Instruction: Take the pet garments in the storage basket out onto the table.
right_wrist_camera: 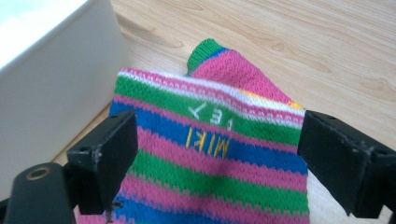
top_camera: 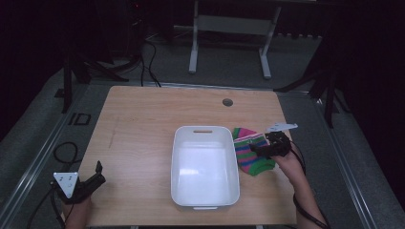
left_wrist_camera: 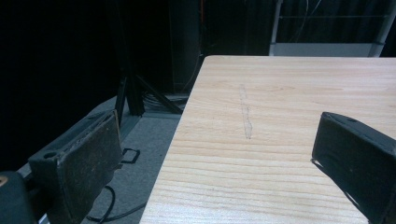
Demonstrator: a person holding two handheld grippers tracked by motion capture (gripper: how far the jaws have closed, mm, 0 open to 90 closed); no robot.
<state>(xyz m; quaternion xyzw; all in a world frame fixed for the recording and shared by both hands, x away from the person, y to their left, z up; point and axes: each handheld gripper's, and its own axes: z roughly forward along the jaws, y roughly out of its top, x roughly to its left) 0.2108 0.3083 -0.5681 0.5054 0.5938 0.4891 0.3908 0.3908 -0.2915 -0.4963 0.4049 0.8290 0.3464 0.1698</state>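
A striped sock in pink, green and blue lies flat on the wooden table, right beside the white bin's right wall. The bin stands mid-table with nothing in it. My right gripper is open and low over the sock, one jaw on either side of it; yellow lettering shows on the fabric. The bin's wall rises at the left of the right gripper view. My left gripper is open at the table's front left corner. Its jaws straddle the table's left edge.
A round cable hole sits near the table's far edge. Behind the table stands a white frame. Dark stands flank the table, and cables lie on the grey floor at the left.
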